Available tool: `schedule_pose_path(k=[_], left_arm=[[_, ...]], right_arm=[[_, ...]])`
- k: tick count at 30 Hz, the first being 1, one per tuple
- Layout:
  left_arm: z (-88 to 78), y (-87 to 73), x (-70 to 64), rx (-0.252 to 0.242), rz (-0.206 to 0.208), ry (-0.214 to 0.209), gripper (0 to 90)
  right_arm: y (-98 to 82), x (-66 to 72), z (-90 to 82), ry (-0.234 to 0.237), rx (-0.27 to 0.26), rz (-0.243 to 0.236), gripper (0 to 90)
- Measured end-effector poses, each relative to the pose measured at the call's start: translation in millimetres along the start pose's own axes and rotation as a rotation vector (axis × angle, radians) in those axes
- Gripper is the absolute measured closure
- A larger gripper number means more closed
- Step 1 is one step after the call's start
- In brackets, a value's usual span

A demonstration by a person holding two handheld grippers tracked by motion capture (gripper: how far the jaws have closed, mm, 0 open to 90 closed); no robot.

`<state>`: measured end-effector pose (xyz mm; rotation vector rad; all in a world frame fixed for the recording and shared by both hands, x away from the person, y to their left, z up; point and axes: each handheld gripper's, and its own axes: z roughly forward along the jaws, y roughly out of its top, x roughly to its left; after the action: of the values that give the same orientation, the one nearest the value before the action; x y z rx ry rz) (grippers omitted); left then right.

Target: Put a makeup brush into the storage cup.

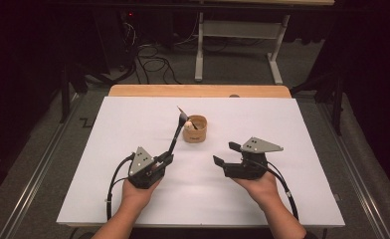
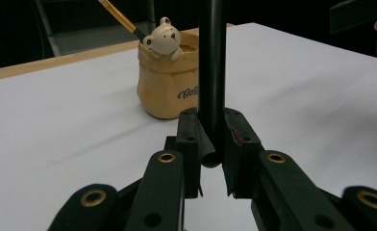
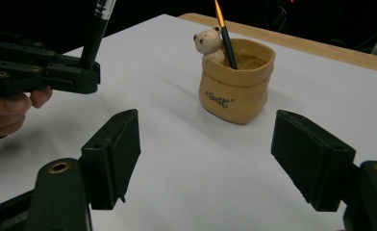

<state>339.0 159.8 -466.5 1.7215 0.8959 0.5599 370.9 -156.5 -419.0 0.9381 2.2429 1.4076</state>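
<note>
A black-handled brush (image 1: 175, 135) with a silver ferrule rises tilted from my left gripper (image 1: 164, 160), whose jaws are shut on its lower end (image 2: 211, 86). Just beyond its tip stands a tan sack-shaped pot (image 1: 196, 130) with a small bear figure (image 2: 163, 38) on its rim. A second, thinner brush (image 3: 226, 38) leans inside the pot. My right gripper (image 1: 225, 153) hovers to the right of the pot, open, with only bare white table between its pads (image 3: 113, 154). In the right gripper view the pot (image 3: 234, 86) lies ahead and the left gripper (image 3: 47, 72) is at the far left.
A white sheet (image 1: 133, 124) covers the table, with a wooden edge (image 1: 198, 90) along the far side. Cables trail from both grippers toward the near edge. Beyond the table are a dark floor, cables and a white table frame (image 1: 238, 45).
</note>
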Motion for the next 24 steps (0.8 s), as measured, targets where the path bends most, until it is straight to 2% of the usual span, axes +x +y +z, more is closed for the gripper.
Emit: schedule_pose_path(k=[6,21,24], left_arm=[[-0.5,0.7,-2.1,-0.006,0.004,-0.012,79.0],[2.6,-0.3,-17.1,0.000,0.027,-0.069,79.0],[2.2,0.1,-19.6,-0.007,0.023,-0.084,79.0]], right_arm=[[4.0,3.5,3.2,0.015,-0.017,-0.003,27.9],[-4.3,12.4,9.2,0.045,-0.025,-0.011,32.4],[-8.4,11.8,8.6,0.055,-0.038,0.014,33.5]])
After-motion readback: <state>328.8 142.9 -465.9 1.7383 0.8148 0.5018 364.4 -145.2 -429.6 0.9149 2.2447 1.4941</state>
